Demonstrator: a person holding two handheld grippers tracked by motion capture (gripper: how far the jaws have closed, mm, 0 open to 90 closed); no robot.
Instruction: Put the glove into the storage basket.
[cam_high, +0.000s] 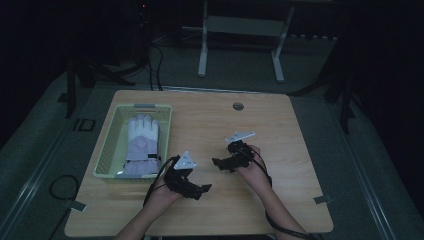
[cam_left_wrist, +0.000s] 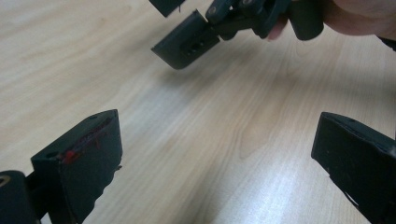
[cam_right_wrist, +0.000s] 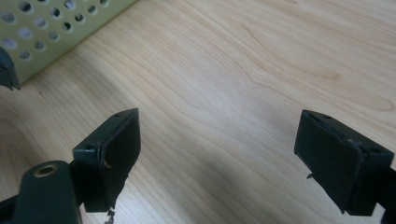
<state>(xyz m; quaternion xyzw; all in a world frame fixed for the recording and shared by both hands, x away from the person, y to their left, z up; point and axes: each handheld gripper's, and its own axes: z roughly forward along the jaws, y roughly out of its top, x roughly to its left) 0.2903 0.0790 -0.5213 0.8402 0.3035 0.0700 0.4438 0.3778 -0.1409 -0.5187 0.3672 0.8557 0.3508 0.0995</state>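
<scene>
A white and lavender glove (cam_high: 141, 142) lies flat in a pale green perforated basket (cam_high: 111, 142) on the left of the wooden table (cam_high: 280, 130). My left gripper (cam_high: 201, 189) hovers low just right of the basket's near corner, jaws wide apart with only bare wood between them (cam_left_wrist: 219, 163). My right gripper (cam_high: 220, 163) sits a little to its right and points left, open and empty (cam_right_wrist: 224, 154). In the left gripper view, a jaw of the right gripper (cam_left_wrist: 187, 44) hangs ahead, held by a hand (cam_left_wrist: 359, 16).
The basket's holed wall (cam_right_wrist: 51, 32) stands at the top left of the right gripper view. A round cable hole (cam_high: 238, 106) lies near the table's far edge. Cables trail off the near edge. A metal frame (cam_high: 240, 30) stands on the floor beyond.
</scene>
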